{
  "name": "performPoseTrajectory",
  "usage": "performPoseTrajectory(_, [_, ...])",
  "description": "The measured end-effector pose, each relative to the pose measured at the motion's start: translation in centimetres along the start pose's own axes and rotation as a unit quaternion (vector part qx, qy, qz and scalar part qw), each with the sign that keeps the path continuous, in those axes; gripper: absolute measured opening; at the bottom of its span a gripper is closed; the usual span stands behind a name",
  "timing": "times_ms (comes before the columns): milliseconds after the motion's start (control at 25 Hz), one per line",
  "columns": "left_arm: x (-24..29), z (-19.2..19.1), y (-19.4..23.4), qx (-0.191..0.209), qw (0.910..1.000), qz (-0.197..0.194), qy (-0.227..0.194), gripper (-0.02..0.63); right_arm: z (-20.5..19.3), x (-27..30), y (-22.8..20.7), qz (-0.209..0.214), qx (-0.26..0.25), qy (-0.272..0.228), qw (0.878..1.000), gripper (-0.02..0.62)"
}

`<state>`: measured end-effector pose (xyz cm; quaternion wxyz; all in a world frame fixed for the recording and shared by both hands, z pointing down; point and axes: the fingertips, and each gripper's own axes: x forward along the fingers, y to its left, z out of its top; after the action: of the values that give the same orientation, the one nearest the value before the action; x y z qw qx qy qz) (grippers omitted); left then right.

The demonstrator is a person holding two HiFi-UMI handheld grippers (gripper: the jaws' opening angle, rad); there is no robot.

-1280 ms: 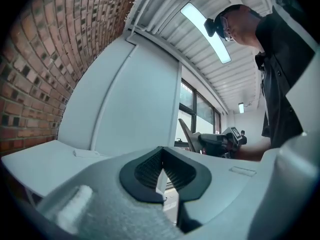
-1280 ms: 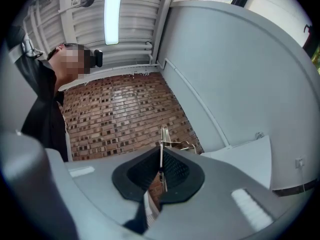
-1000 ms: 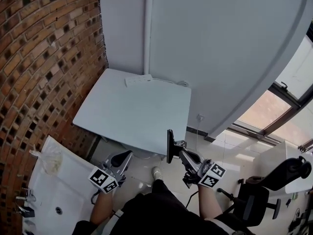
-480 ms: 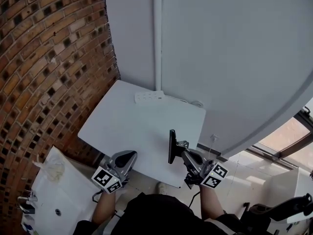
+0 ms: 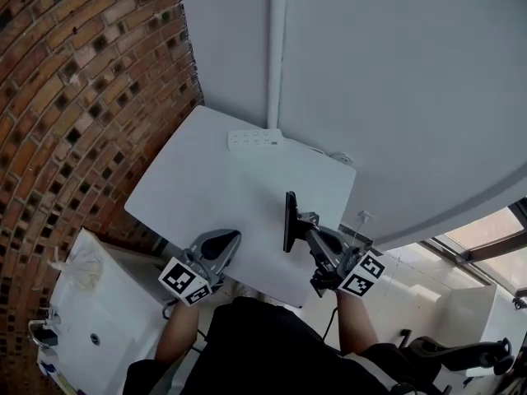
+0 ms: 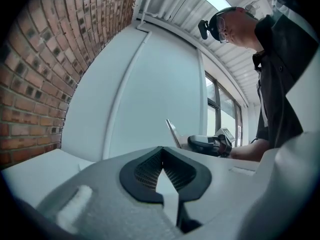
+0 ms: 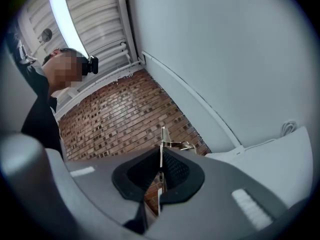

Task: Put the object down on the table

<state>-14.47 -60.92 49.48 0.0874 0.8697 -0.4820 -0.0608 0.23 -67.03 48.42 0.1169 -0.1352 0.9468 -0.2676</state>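
Jaws of our right gripper (image 5: 300, 232) clamp a thin dark flat panel (image 5: 289, 220) edge-on above the white rectangular worktop's (image 5: 214, 175) near side, its long axis pointing ahead beyond the jaws, while our left gripper (image 5: 227, 240) is closed and empty.

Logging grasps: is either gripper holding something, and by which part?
The right gripper clamps a thin flat dark panel by one edge; the left gripper holds nothing.

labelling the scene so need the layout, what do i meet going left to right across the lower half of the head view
white sink unit → left gripper → thin dark panel clamped in the right gripper → window
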Motion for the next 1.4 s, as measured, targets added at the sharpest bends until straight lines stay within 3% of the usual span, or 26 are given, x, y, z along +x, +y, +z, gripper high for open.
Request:
performPoseTrajectory(280, [-0.3,-3.6,1.7,-0.034,0.9989,0.003,0.032,0.002,-3.3,1.0,-2.1,-0.045,0.042,0.028,0.998,0.009])
performPoseTrajectory(480, [-1.5,-7.6,2.6,-0.076,0.9953,0.015,0.059,0.002,-8.0,0.6,-4.2,-0.096,0.089,0.053,0.99,0.009])
performPoseTrajectory(800, [-2.2,-14.2,3.4,-0.118,0.9864,0.013,0.114,0.002,-15.1,-0.9,-8.6,-0.174,0.171,0.086,0.966,0.009])
performPoseTrajectory(1000, [-1.3,-16.9,4.4,-0.16,0.9801,0.006,0.118,0.002,-18.3,-1.2,-11.8,-0.218,0.221,0.08,0.947,0.009])
performPoseTrajectory(1200, [-0.1,-18.1,4.8,-0.16,0.9771,-0.016,0.14,0.002,-20.0,-0.8,-14.2,-0.248,0.257,0.068,0.931,0.009])
performPoseTrajectory(1400, [-0.6,-19.1,6.0,-0.167,0.9732,-0.023,0.156,0.002,-21.2,-0.4,-16.4,-0.28,0.261,0.083,0.92,0.009])
